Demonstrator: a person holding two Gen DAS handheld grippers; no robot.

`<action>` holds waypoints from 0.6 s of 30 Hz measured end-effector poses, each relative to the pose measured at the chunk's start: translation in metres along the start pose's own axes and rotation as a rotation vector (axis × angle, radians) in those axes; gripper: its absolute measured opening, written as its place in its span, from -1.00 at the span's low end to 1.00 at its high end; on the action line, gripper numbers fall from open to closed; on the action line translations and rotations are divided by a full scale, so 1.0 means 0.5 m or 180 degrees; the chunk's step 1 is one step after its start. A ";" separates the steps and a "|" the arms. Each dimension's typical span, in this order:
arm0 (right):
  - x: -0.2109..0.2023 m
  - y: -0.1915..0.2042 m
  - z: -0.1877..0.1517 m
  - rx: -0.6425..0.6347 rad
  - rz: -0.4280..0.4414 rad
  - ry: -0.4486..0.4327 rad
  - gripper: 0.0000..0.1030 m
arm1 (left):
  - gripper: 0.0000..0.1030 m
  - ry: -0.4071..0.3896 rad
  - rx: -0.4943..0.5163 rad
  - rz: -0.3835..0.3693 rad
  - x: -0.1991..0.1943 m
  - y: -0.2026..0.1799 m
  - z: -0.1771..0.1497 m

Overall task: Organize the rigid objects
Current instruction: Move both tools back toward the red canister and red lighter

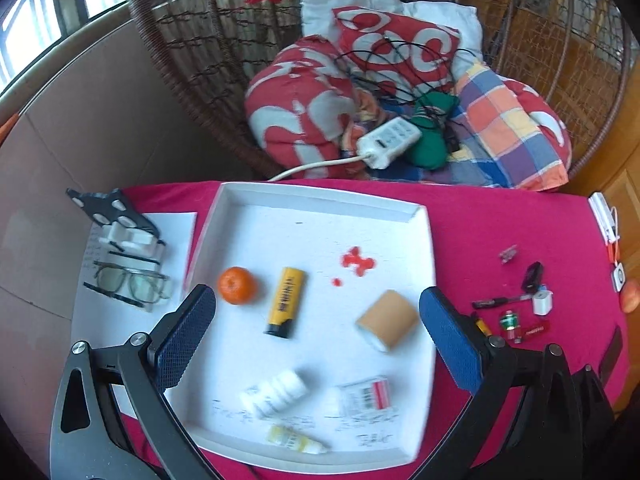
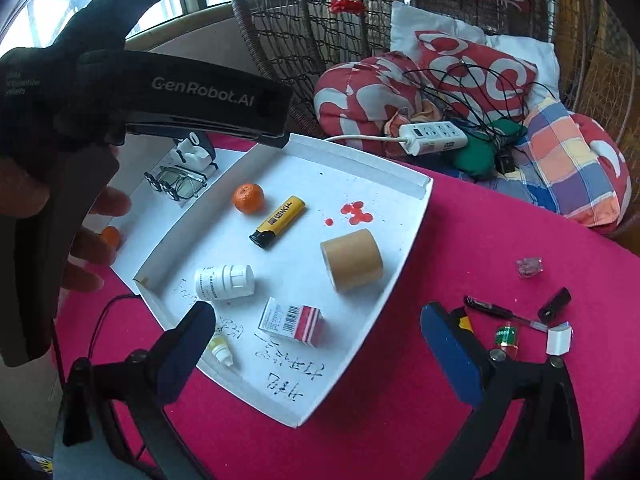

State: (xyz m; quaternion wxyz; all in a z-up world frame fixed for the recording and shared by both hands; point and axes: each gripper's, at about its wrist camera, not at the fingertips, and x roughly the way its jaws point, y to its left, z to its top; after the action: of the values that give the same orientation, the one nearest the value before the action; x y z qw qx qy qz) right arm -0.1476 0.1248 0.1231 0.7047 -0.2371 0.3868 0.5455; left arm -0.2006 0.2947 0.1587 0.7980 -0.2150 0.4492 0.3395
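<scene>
A white tray (image 1: 420,216) (image 2: 416,196) lies on the red tablecloth. In it are an orange (image 1: 236,285) (image 2: 248,198), a yellow lighter (image 1: 285,302) (image 2: 278,221), a tan tape roll (image 1: 387,319) (image 2: 352,261), a white pill bottle (image 1: 276,394) (image 2: 225,282), a small red-and-white box (image 1: 365,395) (image 2: 291,321) and a small dropper bottle (image 1: 296,439) (image 2: 221,350). My left gripper (image 1: 318,334) is open and empty above the tray. My right gripper (image 2: 318,352) is open and empty over the tray's near corner.
Right of the tray lie a pen (image 2: 505,313), a small green bottle (image 2: 507,336), a white cube (image 2: 559,339) and a black clip (image 2: 554,304). Glasses (image 1: 132,282) lie on paper to the left. A wicker chair with cushions and a power strip (image 1: 390,142) stands behind.
</scene>
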 end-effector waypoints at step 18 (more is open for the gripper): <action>-0.161 -0.416 -0.218 0.1234 -0.0284 0.0013 1.00 | 0.99 0.0744 0.0165 -0.0204 0.130 -0.368 -0.089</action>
State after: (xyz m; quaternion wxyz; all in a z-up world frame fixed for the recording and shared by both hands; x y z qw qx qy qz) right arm 0.0109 -0.0653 0.1054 0.7599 -0.1150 0.4751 0.4285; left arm -0.0670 0.1641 0.0873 0.7559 -0.2466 0.5406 0.2748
